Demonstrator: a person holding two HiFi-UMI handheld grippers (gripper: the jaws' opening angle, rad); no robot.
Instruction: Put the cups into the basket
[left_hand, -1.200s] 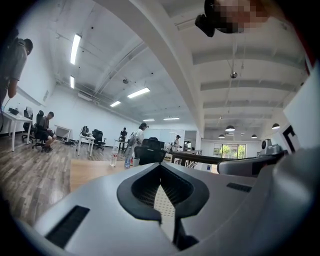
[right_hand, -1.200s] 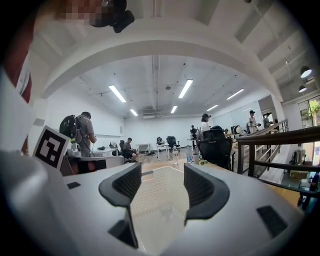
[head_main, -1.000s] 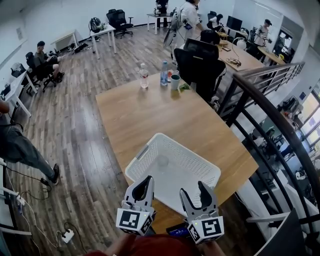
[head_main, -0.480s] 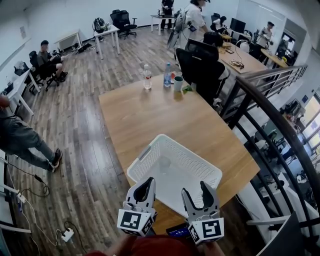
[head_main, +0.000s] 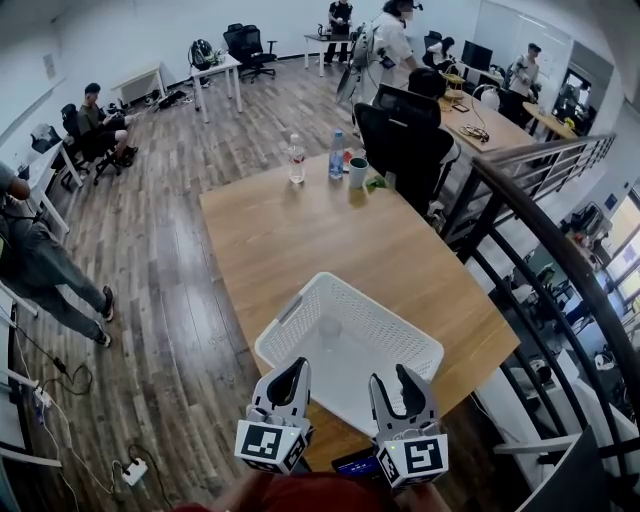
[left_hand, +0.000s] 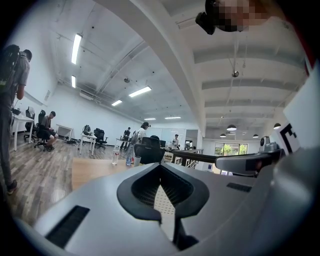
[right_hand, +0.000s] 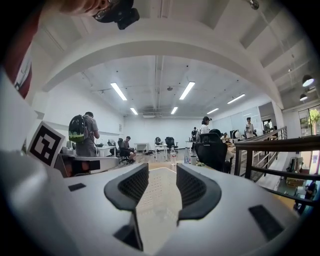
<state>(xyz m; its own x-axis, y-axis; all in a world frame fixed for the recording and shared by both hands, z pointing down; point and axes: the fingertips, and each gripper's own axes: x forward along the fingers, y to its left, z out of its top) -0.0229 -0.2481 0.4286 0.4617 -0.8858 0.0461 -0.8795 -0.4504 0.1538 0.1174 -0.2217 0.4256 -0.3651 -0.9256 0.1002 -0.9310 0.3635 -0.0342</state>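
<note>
A white perforated basket (head_main: 385, 325) sits on the near end of the wooden table (head_main: 300, 230). Inside it stands what looks like a clear cup (head_main: 329, 330). A white cup (head_main: 357, 172) stands at the table's far edge, small in the right gripper view (right_hand: 193, 160). Both grippers hover level at the basket's near rim. My left gripper (head_main: 296, 366) is shut, its tips touching with nothing held. My right gripper (head_main: 390, 376) is open; its jaws have just been closing, with only the basket (right_hand: 160, 192) showing through the gap.
Two bottles (head_main: 297, 160) (head_main: 337, 160) stand beside the far cup. A black office chair (head_main: 405, 130) is behind the table's far end. A dark stair railing (head_main: 540, 240) runs along the right. A dark flat object (head_main: 355, 462) lies under the grippers. People are at desks and walking at the left.
My right gripper's jaws have narrowed. Both grippers stay where they were. The person at the left edge has walked further into view.
</note>
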